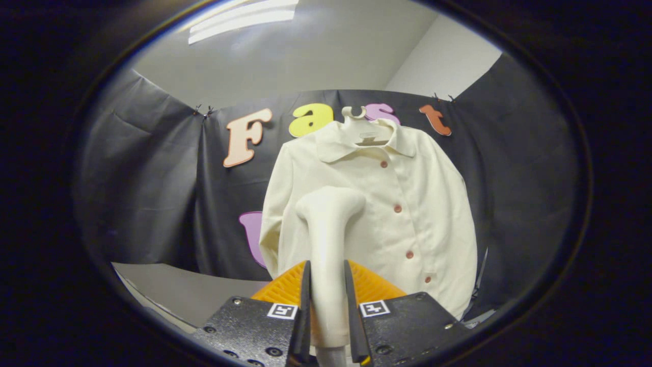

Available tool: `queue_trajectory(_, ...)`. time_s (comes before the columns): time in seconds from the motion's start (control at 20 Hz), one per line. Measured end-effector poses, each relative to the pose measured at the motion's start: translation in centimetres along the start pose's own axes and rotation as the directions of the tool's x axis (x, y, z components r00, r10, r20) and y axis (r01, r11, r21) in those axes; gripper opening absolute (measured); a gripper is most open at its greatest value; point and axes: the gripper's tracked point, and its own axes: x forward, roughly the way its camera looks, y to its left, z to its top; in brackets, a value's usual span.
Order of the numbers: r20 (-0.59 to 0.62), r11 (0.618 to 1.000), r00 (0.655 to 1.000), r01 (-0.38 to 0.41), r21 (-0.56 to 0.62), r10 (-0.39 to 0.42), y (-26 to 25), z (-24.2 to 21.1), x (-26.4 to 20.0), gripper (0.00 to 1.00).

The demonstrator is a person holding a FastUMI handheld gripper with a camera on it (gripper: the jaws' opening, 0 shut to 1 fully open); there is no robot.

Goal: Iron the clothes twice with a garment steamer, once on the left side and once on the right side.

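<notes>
A cream button-up shirt (pixel 407 204) hangs on a hanger (pixel 355 114) against the black booth wall. My gripper (pixel 327 290) is shut on the handle of a white garment steamer (pixel 327 239), which stands upright between the fingers. The steamer's head (pixel 331 201) points at the shirt's left half, at about chest height. Whether the head touches the cloth cannot be told. Reddish buttons (pixel 397 208) run down the shirt's front, to the right of the steamer head.
A grey tabletop (pixel 178 288) lies below and to the left of the shirt. Black cloth walls close in the booth on the left, back and right. Above them are a white wall and a ceiling light (pixel 239 20).
</notes>
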Motion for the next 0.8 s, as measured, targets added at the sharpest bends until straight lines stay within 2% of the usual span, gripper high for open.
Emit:
queue_trajectory(0.25,-0.083,0.998,0.996,-0.034,0.057,0.039,-0.4,-4.2,-0.7,0.3)
queue_trajectory(0.8,-0.216,0.993,0.976,-0.01,0.118,0.035,-3.9,-13.0,-5.8,0.3)
